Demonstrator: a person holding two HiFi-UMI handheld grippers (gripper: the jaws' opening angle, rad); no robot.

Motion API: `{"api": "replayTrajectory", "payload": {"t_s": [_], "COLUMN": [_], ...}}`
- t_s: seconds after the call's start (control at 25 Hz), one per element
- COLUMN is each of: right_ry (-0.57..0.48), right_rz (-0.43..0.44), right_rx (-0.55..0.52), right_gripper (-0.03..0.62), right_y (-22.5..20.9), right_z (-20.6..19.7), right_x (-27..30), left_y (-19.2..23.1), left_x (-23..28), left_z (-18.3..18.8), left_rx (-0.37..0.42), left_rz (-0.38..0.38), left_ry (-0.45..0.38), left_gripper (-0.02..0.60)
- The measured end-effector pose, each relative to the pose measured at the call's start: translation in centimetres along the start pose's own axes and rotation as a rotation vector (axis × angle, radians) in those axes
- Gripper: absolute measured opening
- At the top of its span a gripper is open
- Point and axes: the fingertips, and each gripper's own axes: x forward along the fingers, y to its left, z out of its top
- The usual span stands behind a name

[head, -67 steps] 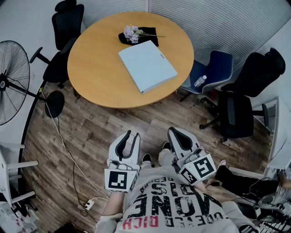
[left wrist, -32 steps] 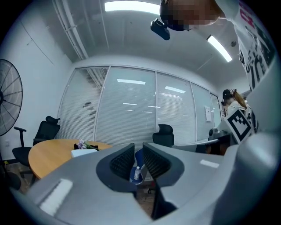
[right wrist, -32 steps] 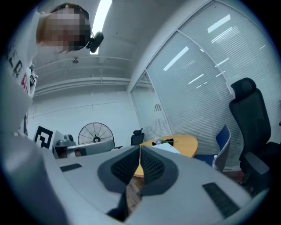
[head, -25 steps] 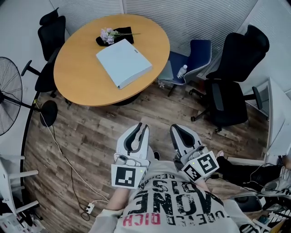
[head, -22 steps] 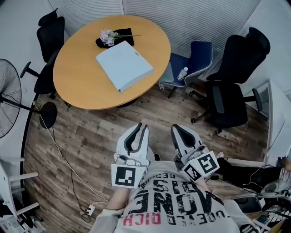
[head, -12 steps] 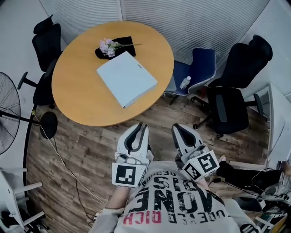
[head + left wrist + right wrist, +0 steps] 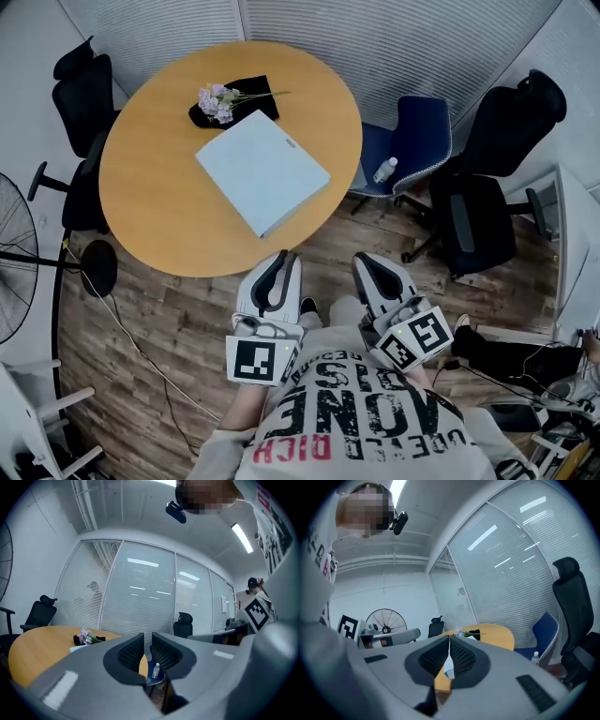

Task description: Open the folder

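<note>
The folder (image 7: 262, 172), pale blue and closed, lies flat on the round wooden desk (image 7: 159, 206), set at an angle, with one corner toward the desk's near edge. Just beyond its far corner lies a sprig of lilac artificial flowers (image 7: 216, 101) on a black item (image 7: 246, 91), possibly a folded cloth; the head view is too coarse to confirm. Both claws are held in front of the person's torso (image 7: 361, 422), above the plank floor (image 7: 169, 309) and just short of the near rim of the desk, clear of the folder. The left claw (image 7: 281, 256) points toward the desk, its jaws slightly apart with a narrow gap and nothing between them. The right claw (image 7: 367, 262) is beside it, its jaws closed tip to tip and empty. To the right of the desk stands a blue chair (image 7: 417, 131) with a water bottle (image 7: 384, 170) lying on its seat, and a black office chair (image 7: 487, 187) stands further right. A second black chair (image 7: 80, 94) stands at the left side of the desk. A pedestal fan (image 7: 14, 281) stands at the left edge of the head view.
</note>
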Motion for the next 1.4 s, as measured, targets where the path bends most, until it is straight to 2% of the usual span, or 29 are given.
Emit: {"api": "replayTrajectory", "payload": {"t_s": [0.56, 0.84, 1.04, 1.4], "right_ry": [0.024, 0.046, 0.083, 0.116], "right_rz": [-0.016, 0.031, 0.061, 0.173], "right_rx": [0.034, 0.035, 0.038, 0.018], "right_gripper": [0.014, 0.014, 0.012, 0.012], "right_y": [-2.5, -5.3, -8.9, -14.1], "right_z": [-0.4, 0.3, 1.3, 3.2], "right_x": [2.3, 4.9, 7.3, 9.9], "left_y": [1.3, 2.2, 2.9, 2.7], "left_x": [2.5, 5.5, 8.6, 13.3], "left_z": [-0.7, -0.3, 0.2, 0.5], "left_rx": [0.001, 0.002, 0.014, 0.012], "left_rz": [0.008, 0.072, 0.141, 0.265], "left_ry": [0.019, 0.009, -0.006, -0.037], "left_gripper": [0.063, 0.063, 0.063, 0.063]}}
